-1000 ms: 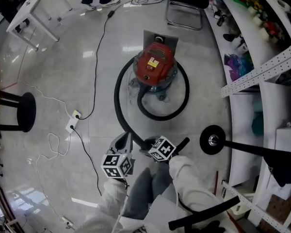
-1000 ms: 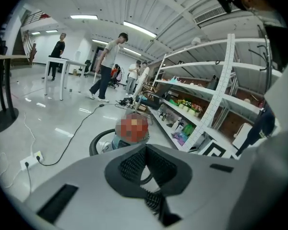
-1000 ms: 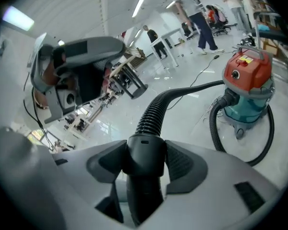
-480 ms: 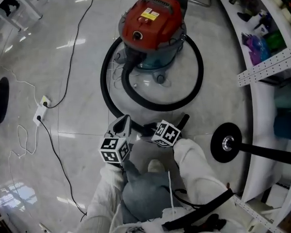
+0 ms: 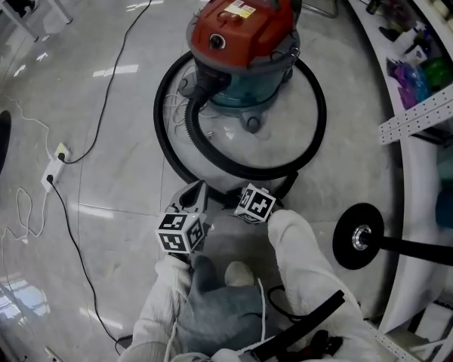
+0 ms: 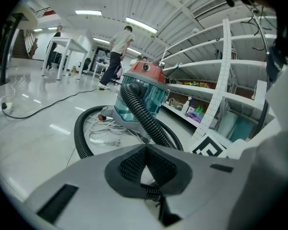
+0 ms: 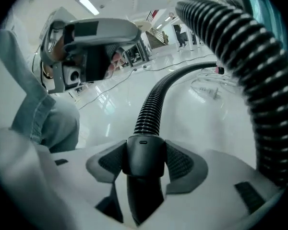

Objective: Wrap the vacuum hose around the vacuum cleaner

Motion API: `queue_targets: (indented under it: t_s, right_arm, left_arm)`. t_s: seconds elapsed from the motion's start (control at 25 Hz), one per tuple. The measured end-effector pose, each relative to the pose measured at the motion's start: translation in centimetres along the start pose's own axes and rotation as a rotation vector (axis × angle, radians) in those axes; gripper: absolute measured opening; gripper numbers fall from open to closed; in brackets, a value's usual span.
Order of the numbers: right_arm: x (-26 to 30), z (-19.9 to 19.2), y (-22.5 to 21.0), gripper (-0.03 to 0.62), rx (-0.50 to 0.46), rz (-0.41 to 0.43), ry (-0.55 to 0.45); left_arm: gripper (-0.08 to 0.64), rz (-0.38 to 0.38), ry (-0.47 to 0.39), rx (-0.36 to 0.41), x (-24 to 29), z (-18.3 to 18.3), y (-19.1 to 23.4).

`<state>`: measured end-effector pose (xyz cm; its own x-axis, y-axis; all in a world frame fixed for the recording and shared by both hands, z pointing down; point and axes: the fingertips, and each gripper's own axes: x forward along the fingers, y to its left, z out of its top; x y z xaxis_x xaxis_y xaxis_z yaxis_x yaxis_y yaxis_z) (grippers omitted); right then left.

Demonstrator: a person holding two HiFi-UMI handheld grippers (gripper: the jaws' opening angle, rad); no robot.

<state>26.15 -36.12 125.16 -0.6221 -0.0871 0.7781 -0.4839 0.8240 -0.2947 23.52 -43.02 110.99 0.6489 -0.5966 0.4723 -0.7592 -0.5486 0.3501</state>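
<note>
Right tongs (image 7: 144,150) pinching the smooth black cuff at the free end of the vacuum hose (image 7: 151,104), one pad on each side, cuff's long axis in line with the tongs and pointing straight ahead of them; from the cuff the ribbed hose runs forward along the floor (image 5: 98,127), then bends right toward the vacuum cleaner (image 5: 241,29). A second stretch of hose passes close on the right of these tongs, slanting from upper middle to lower right. Left tongs (image 6: 145,150) just left of the right ones, pads pressed together at the tips, nothing seen gripped. Vacuum cleaner stands upright on the floor ahead of both tongs, red lid up, clear bluish canister below; hose leaves its port on the side facing the tongs and lies as a flat ring around the base, near edge of the ring just ahead of the tongs. White cable (image 6: 103,128) loose on the floor inside the ring. Shelving (image 5: 430,89) to the right of the tongs
</note>
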Motion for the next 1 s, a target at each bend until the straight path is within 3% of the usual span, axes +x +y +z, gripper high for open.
queue_targets:
  t_s: [0.24,0.44,0.6,0.84,1.0]
  right_arm:
    - [2.2,-1.9,-1.2,0.244,-0.018,-0.035,0.077]
    - [3.0,-3.0,-1.9,0.244,0.001,-0.037,0.13]
    - [2.5,-3.6,-3.2,0.262,-0.045,-0.113,0.175]
    - [1.5,-2.9,-3.4,0.282,-0.029,-0.174,0.153]
    - [0.2,-3.0,-3.0,0.284,-0.11,-0.285,0.206]
  left_arm:
    - [-0.003,0.039,0.027,-0.031,-0.7,-2.3,1.3]
    - [-0.003,0.028,0.029,0.002,-1.0,-2.1,0.9]
    - [-0.003,0.02,0.029,0.002,-1.3,-2.6,1.0]
    - [-0.002,0.023,0.048,-0.028,-2.0,-3.2,1.1]
    - [-0.003,0.023,0.043,-0.023,-2.7,-2.8,0.6]
